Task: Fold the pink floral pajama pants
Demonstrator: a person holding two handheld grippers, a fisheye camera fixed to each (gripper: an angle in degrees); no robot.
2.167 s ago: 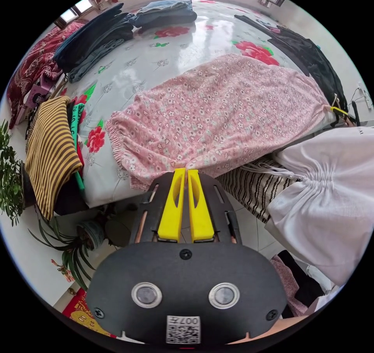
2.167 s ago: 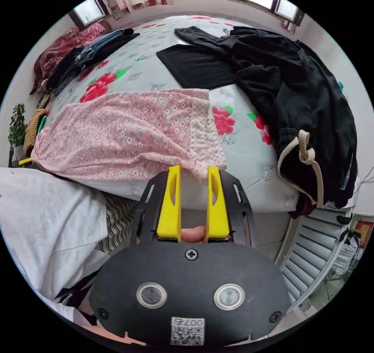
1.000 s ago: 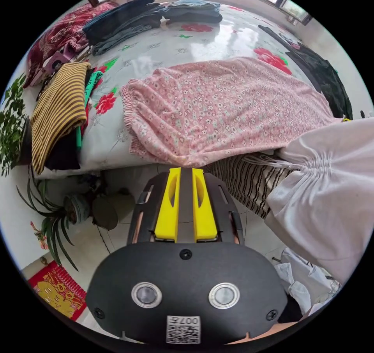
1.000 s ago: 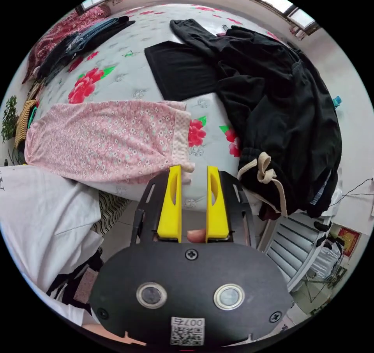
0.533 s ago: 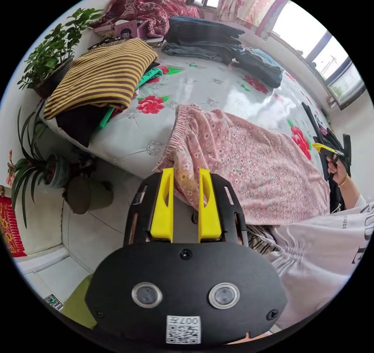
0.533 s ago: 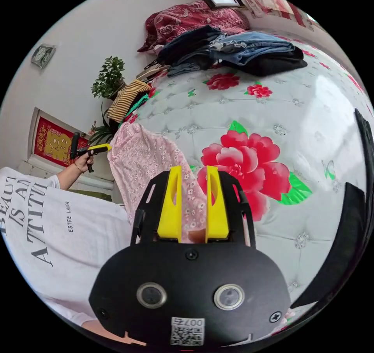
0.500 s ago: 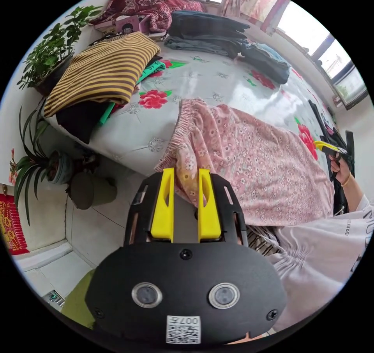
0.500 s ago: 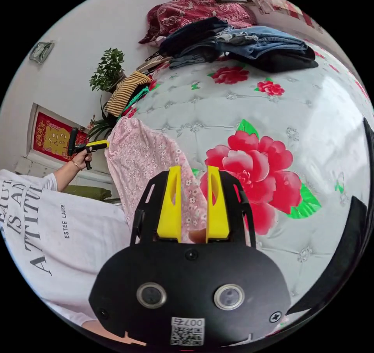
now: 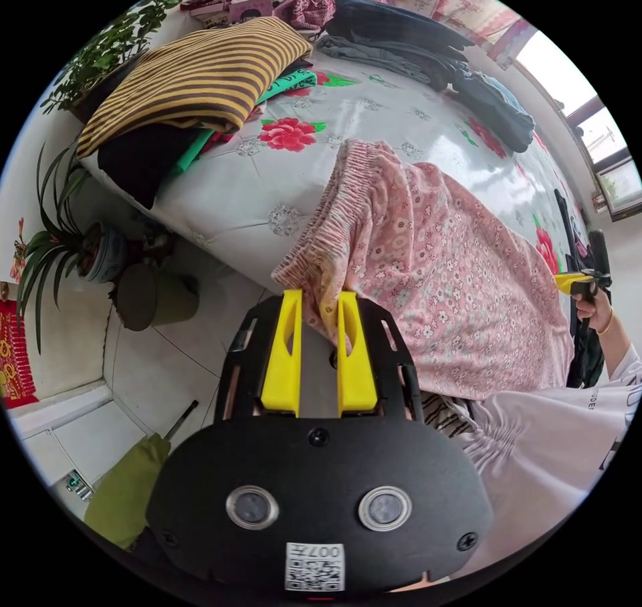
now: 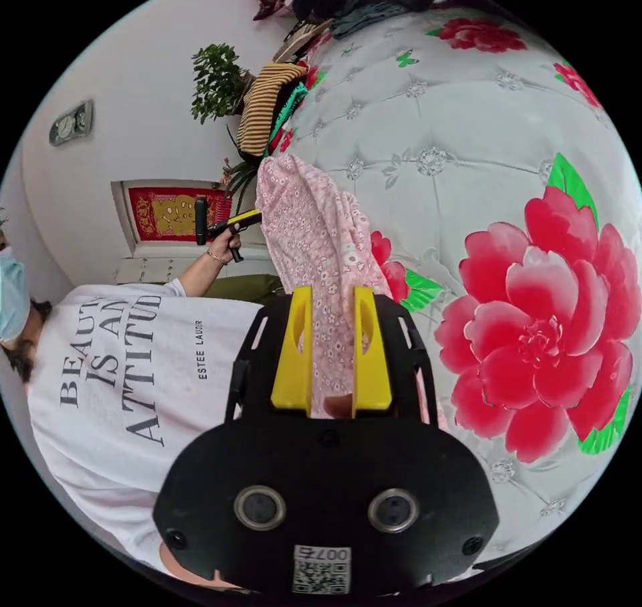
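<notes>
The pink floral pajama pants (image 9: 435,266) lie lengthwise along the near edge of the bed (image 9: 234,192). Their gathered waistband end faces the left gripper view. My left gripper (image 9: 319,299) is at the near corner of that waistband, jaws apart, with a fold of pink cloth between them. In the right gripper view the pants (image 10: 314,232) stretch away from my right gripper (image 10: 332,299), which is open with the other end of the cloth between its jaws. Each view also catches the other gripper in a hand: the right gripper (image 9: 575,282) and the left gripper (image 10: 227,222).
A yellow-and-brown striped garment (image 9: 194,78) and folded dark jeans (image 9: 401,38) lie on the bed beyond the waistband. Potted plants (image 9: 60,259) and a green bundle (image 9: 127,493) are on the floor by the bed's corner. The person's white T-shirt (image 10: 134,366) is close on the left.
The left gripper let go of the pants' long edge and opened. Both grippers swung out to opposite ends of the pants, and cloth now lies between each pair of jaws.
</notes>
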